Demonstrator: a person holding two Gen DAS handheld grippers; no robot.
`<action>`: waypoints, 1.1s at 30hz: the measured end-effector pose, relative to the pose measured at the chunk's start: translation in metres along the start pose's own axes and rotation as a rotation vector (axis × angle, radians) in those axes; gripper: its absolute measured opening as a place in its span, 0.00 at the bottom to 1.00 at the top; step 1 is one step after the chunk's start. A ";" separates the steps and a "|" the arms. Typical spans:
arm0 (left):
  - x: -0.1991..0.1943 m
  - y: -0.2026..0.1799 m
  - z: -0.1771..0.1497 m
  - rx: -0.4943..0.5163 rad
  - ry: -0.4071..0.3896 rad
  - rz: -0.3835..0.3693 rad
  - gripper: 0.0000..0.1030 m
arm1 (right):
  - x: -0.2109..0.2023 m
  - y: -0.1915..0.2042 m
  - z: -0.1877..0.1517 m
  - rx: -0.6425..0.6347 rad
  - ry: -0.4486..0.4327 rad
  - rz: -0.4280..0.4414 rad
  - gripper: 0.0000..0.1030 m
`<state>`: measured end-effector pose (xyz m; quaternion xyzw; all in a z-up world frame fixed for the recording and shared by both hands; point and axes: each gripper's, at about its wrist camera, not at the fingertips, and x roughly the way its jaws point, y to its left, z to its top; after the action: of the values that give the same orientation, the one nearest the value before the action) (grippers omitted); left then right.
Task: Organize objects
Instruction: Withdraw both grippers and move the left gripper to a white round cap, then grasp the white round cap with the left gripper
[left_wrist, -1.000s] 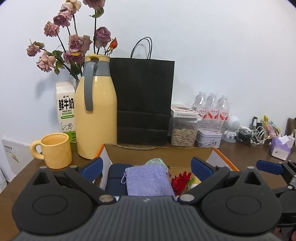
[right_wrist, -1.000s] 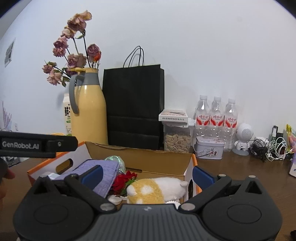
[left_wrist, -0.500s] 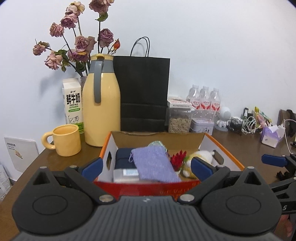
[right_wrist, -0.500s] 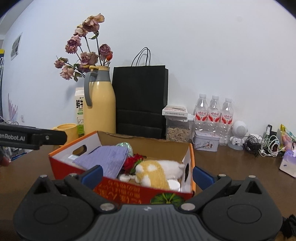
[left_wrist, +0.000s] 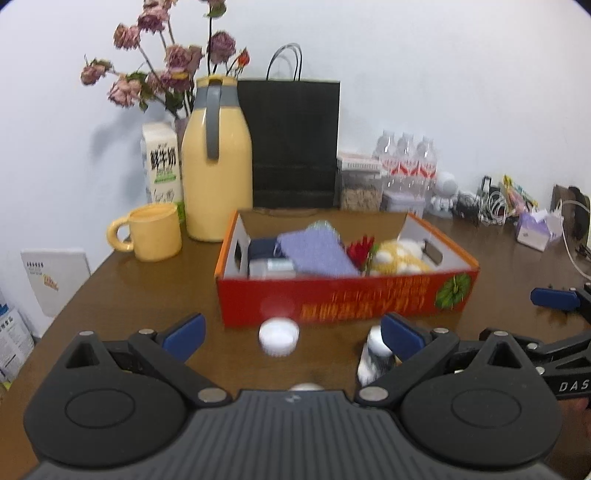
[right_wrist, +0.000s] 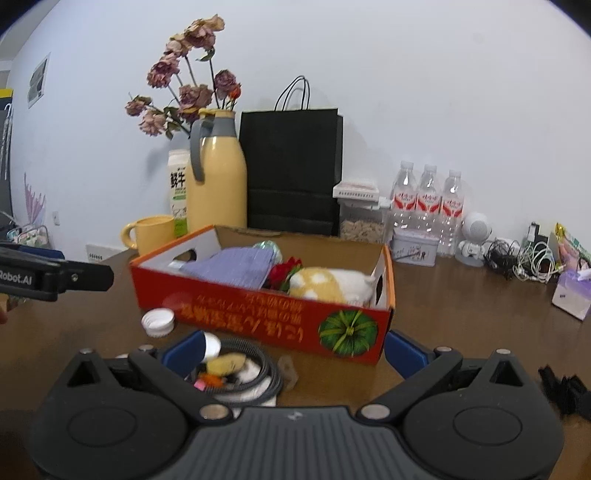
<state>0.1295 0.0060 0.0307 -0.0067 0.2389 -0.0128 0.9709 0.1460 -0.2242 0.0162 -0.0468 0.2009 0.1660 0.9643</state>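
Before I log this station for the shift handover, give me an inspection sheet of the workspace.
Surface: brown table, mostly bare in front.
Job's things: red box holding a purple pouch, red flower and plush; white cap and small bottle outside it.
Clutter: jug, mug, black bag, water bottles.
Grippers: left and right both open, empty.
Cables: tangle at back right.
Surroundings: white wall.

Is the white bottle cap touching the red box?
Apart. The right wrist view shows bare tabletop between the white bottle cap and the red box; the left wrist view agrees.
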 end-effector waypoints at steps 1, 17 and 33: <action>-0.001 0.001 -0.005 -0.001 0.014 0.002 1.00 | -0.002 0.001 -0.003 -0.003 0.010 0.010 1.00; 0.013 0.002 -0.063 0.014 0.198 0.007 1.00 | -0.008 0.012 -0.043 0.012 0.104 0.046 1.00; 0.017 -0.004 -0.070 0.010 0.172 -0.032 0.28 | 0.008 0.012 -0.049 0.015 0.140 0.059 1.00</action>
<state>0.1120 0.0005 -0.0390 -0.0043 0.3214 -0.0299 0.9465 0.1303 -0.2179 -0.0318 -0.0450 0.2703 0.1893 0.9429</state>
